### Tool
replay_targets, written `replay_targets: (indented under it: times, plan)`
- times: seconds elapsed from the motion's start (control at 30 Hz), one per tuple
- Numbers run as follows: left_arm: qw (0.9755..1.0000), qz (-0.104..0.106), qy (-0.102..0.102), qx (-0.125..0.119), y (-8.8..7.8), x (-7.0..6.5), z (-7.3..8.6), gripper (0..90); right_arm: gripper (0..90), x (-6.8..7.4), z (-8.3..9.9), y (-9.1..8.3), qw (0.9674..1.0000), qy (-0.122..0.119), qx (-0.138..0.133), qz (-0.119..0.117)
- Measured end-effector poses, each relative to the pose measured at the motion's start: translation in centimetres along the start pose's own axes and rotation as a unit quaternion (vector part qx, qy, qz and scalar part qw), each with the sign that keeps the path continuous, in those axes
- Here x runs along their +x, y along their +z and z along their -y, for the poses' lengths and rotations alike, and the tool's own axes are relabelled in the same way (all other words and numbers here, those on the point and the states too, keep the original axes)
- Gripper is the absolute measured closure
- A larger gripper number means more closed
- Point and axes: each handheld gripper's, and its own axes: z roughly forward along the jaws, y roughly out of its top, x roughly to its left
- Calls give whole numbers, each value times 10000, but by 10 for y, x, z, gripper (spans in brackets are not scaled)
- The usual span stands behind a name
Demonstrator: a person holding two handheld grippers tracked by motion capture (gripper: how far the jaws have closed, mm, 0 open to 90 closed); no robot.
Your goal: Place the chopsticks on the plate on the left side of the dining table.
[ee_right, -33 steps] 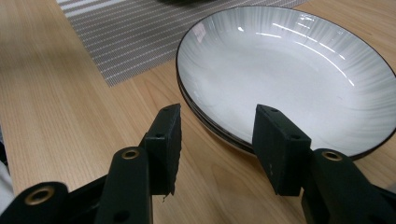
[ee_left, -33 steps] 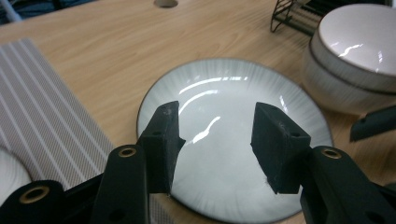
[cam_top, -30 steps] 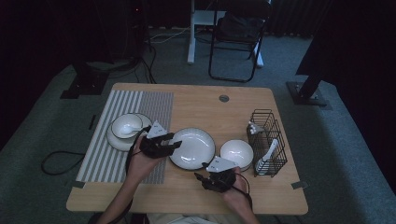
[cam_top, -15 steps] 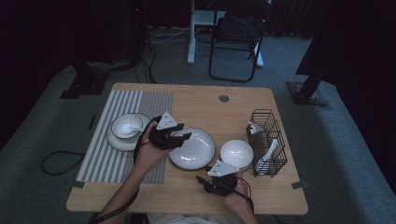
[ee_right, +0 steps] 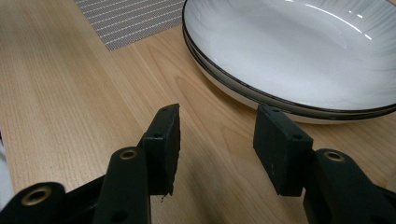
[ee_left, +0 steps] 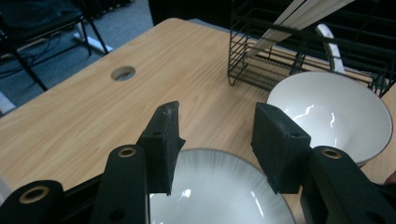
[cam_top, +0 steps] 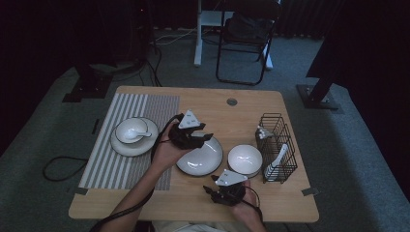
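- Since the earlier frame, the left gripper (cam_top: 200,137) rose off the mat toward the plate's far rim.
- Its jaws stood wide, empty, above the plate (cam_top: 203,159).
- The right gripper (cam_top: 218,192), jaws wide and empty, sat near the plate's near rim.
- A bowl (cam_top: 244,160) lay just beside the plate; the rack (cam_top: 279,145) beyond.

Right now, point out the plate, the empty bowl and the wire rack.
plate (cam_top: 203,158), high view, bare centre.
empty bowl (cam_top: 244,158), high view, inside.
wire rack (cam_top: 278,126), high view, far top rim.
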Motion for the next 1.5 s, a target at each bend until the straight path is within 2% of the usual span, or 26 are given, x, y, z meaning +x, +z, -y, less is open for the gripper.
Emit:
replay_targets:
  times: [0.27, 0.43, 0.73, 0.9, 1.07, 1.33, 1.5]
  plan:
    - [9996, 226, 149, -47, 15, -6, -19, 529, 507, -3, 4, 2, 10000, 35, 46, 6]
    - [9992, 360, 173, -66, 25, -9, -28, 535, 506, -4, 6, 2, 10000, 49, 62, 13]
    - [9979, 564, 294, -85, 48, -21, -45, 550, 507, -4, 10, 2, 9999, 112, 90, 24]
    - [9969, 715, 313, -96, 60, -29, -54, 592, 506, -4, 11, 2, 9999, 127, 90, 22]
    - [9958, 812, 425, -56, 71, -37, -63, 626, 506, -4, 12, 2, 9999, 142, 84, 18]
    - [9943, 904, 561, -66, 81, -49, -76, 654, 507, -3, 14, 3, 9998, 142, 123, 37]
    - [9948, 849, 563, -48, 85, -50, -80, 667, 507, -3, 14, 4, 9998, 120, 137, 27]
